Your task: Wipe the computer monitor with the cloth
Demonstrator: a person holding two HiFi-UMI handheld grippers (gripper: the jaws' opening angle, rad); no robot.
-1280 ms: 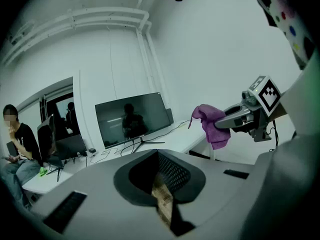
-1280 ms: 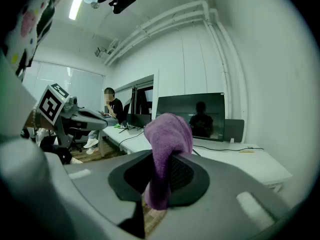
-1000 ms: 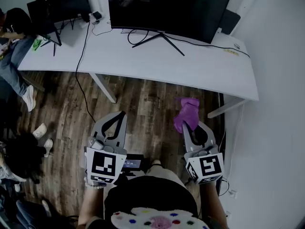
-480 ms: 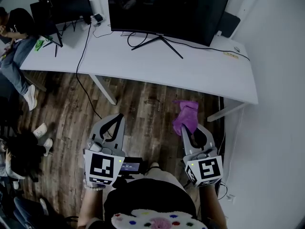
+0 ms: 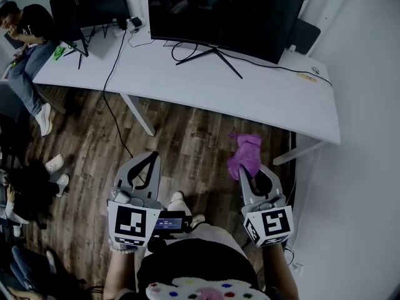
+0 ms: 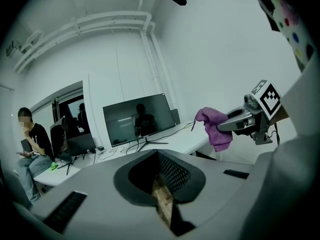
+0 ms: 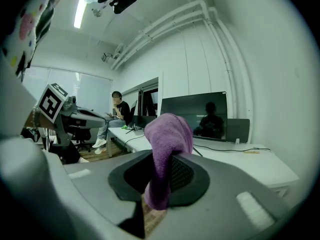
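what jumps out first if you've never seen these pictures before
The purple cloth stands out most, bunched and clamped in the right gripper above the wooden floor, short of the desk. Next comes the big dark monitor, standing on the long white desk ahead. The left gripper is shut and holds nothing.

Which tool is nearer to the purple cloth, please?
Right: the right tool grips the purple cloth; the left tool is apart, to its left, holding nothing.
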